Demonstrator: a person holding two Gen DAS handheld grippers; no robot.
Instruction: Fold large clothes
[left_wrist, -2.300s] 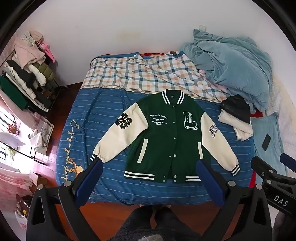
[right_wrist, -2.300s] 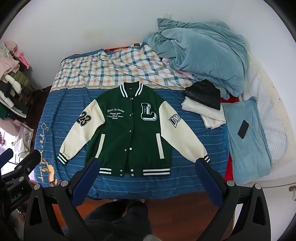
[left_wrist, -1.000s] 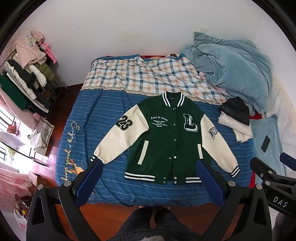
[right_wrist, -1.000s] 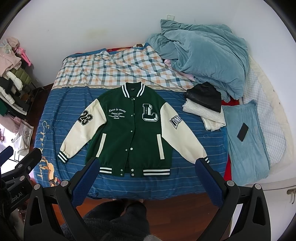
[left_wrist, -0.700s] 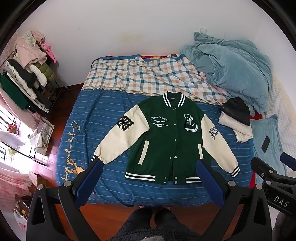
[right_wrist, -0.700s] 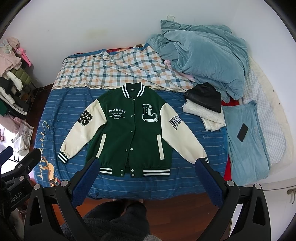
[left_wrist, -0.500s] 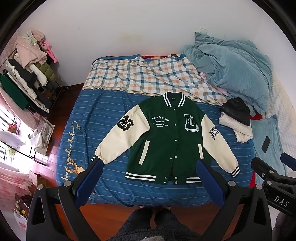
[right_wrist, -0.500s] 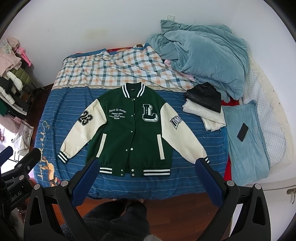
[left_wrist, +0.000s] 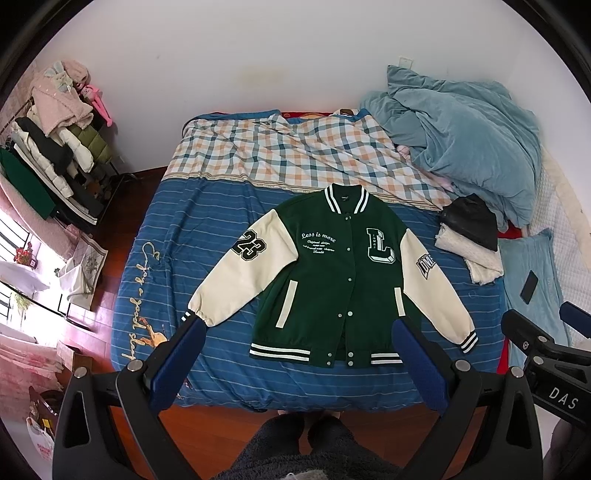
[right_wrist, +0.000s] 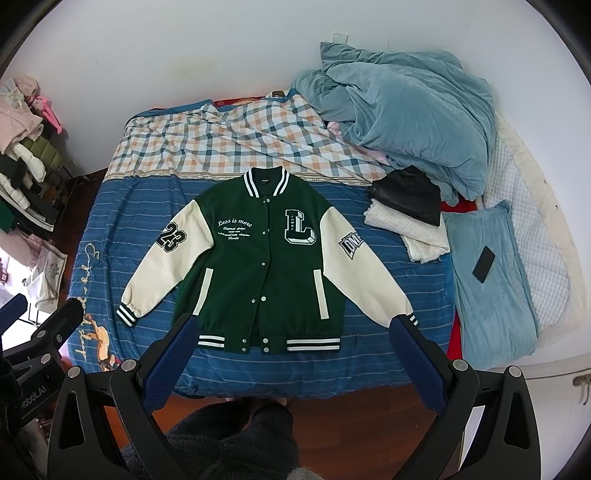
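- While you stand at the foot of the bed, your left gripper (left_wrist: 297, 330) hangs above the floor edge with its blue fingers (left_wrist: 177, 356) spread wide and nothing between them.
- Your right gripper (right_wrist: 295, 328) sits the same way: fingers (right_wrist: 417, 363) wide apart, empty, well short of any cloth.
- Just past both grippers, the green varsity jacket (left_wrist: 343, 280) lies flat and face up on the blue striped sheet (left_wrist: 207, 236), snapped shut, hem nearest you and collar away from you.
- Both cream sleeves (right_wrist: 162, 262) are splayed outward, cuffs close to the hem line; no part of the jacket is turned over on itself.
- As I judge it, the spreading is done and the folding has not begun: sleeves, sides and the hem-to-collar fold are all left for you.
- Farther along, to your right, a small stack of folded clothes (right_wrist: 410, 218) rests on the sheet, and a phone (right_wrist: 484, 269) lies on a pale blue pillow (right_wrist: 491, 295).
- Beyond the collar, the checked quilt (left_wrist: 291, 158) and a heaped blue blanket (right_wrist: 399, 118) fill the head of the bed.
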